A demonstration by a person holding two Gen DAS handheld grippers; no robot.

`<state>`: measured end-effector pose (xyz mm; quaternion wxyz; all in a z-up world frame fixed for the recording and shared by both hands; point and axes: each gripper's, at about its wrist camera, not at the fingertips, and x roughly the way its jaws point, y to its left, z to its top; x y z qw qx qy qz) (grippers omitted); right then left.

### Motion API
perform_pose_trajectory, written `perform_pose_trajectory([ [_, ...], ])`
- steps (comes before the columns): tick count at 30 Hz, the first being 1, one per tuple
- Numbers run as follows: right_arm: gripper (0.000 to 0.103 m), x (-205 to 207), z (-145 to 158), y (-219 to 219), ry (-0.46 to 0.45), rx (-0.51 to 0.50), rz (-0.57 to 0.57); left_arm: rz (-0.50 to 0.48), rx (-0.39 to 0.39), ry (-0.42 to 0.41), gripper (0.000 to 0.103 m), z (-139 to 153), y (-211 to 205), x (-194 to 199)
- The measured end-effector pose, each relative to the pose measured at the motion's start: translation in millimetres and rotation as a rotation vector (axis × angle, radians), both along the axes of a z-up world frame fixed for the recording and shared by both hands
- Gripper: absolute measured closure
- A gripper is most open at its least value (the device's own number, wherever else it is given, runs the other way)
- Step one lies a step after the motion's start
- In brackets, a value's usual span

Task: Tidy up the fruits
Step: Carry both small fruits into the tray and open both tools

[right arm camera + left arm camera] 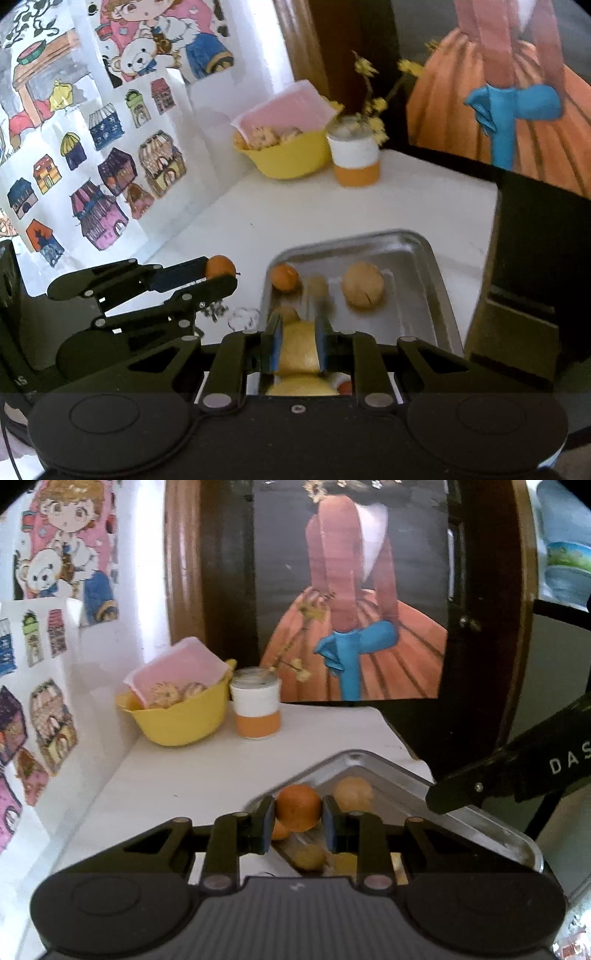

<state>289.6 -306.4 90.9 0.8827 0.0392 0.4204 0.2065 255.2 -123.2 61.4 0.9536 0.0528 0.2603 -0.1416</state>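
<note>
Left gripper (298,821) clamps an orange fruit (298,808) at lower centre; right gripper (298,345) grips a yellow fruit (298,347) above the metal tray (424,251).

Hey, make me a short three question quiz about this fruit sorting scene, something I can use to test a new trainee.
1. True or false: the left gripper is closed on an orange.
2. Which of these stands right beside the yellow bowl? A) a glass bottle B) an orange and white cup C) a frying pan
3. Fill in: the right gripper grips a ______ fruit above the metal tray.

Key: 1 true; 2 B; 3 yellow.
</note>
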Motion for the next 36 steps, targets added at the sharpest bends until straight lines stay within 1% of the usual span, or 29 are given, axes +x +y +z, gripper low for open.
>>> perform_pose_trajectory([
  [7,0.076,-16,-22,-18,-0.016,-0.019,-0.032,-0.042,-0.035,0.068,0.074,-19,-14,-3],
  [10,0.074,-22,-30,-25,-0.029,-0.007,-0.047,-0.056,-0.04,0.083,0.074,-26,-20,-7],
  [11,0.072,-24,-32,-26,-0.037,-0.01,-0.048,-0.061,-0.045,0.087,0.074,-27,-21,-8],
  [14,0.069,-30,-37,-27,-0.062,-0.022,-0.047,-0.079,-0.045,0.095,0.073,-31,-27,-11],
  [16,0.066,-33,-39,-28,-0.072,-0.026,-0.051,-0.085,-0.032,0.081,0.073,-31,-30,-12],
  [21,0.052,-37,-39,-31,-0.102,-0.046,-0.071,-0.091,-0.031,0.077,0.072,-32,-33,-11],
  [23,0.049,-38,-38,-33,-0.1,-0.044,-0.079,-0.096,-0.033,0.076,0.072,-32,-34,-11],
  [26,0.044,-39,-38,-35,-0.1,-0.046,-0.085,-0.102,-0.036,0.081,0.066,-32,-35,-11],
  [27,0.042,-39,-38,-35,-0.102,-0.048,-0.088,-0.099,-0.036,0.079,0.059,-32,-34,-12],
  [28,0.041,-40,-38,-35,-0.105,-0.051,-0.09,-0.095,-0.036,0.077,0.047,-32,-34,-12],
  [29,0.04,-41,-38,-35,-0.108,-0.055,-0.093,-0.088,-0.041,0.072,0.043,-32,-32,-13],
  [31,0.037,-43,-37,-36,-0.115,-0.06,-0.098,-0.083,-0.054,0.068,0.042,-31,-29,-14],
  [32,0.034,-44,-36,-36,-0.118,-0.06,-0.101,-0.085,-0.062,0.069,0.041,-31,-28,-14],
  [36,0.03,-47,-33,-38,-0.127,-0.062,-0.119,-0.079,-0.08,0.059,0.029,-27,-22,-16],
])
